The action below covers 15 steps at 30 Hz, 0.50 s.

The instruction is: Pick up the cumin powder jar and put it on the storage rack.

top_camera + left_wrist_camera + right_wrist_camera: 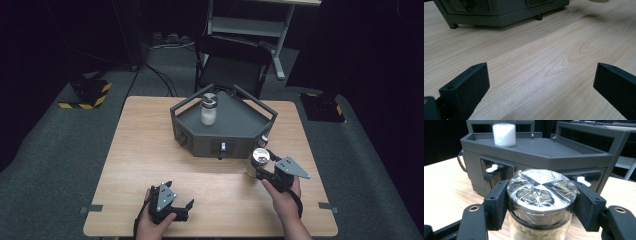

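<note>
Two jars: one held, one on the tray.
Right claw: clenched on the held jar, jaws at its lid, upright, just in front of the tray.
Second jar: white contents, upright on the tray's rear left.
Left claw: released, jaws wide apart, low over bare worktop.

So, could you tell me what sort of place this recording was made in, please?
Probably a lab or test room for handling recordings: a bare wooden table on grey carpet, hazard-striped stand bases at the sides, dark surroundings, and a folding chair behind a grey rack.
</note>
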Tool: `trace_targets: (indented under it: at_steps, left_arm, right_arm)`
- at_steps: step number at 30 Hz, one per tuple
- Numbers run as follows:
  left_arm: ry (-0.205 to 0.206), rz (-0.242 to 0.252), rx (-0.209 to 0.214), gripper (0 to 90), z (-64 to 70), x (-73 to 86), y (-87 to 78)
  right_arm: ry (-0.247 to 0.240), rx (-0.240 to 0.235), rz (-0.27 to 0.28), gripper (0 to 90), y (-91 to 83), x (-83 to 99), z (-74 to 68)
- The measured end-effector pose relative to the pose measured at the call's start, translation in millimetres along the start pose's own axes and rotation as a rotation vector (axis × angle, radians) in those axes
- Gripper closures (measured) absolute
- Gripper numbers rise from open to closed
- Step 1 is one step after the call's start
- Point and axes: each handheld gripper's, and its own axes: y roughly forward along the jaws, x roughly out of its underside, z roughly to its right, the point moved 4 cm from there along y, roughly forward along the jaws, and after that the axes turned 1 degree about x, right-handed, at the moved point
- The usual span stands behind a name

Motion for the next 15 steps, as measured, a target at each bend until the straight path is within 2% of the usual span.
trace_targets:
  at_steps: [15]
  left_arm:
    - [-0.004, 0.0, 0.005, 0.8, -1.2, 0.0, -0.1]
  right_arm:
    - [-0.012, -0.007, 0.041, 35.1, -16.0, -25.6, -3.9]
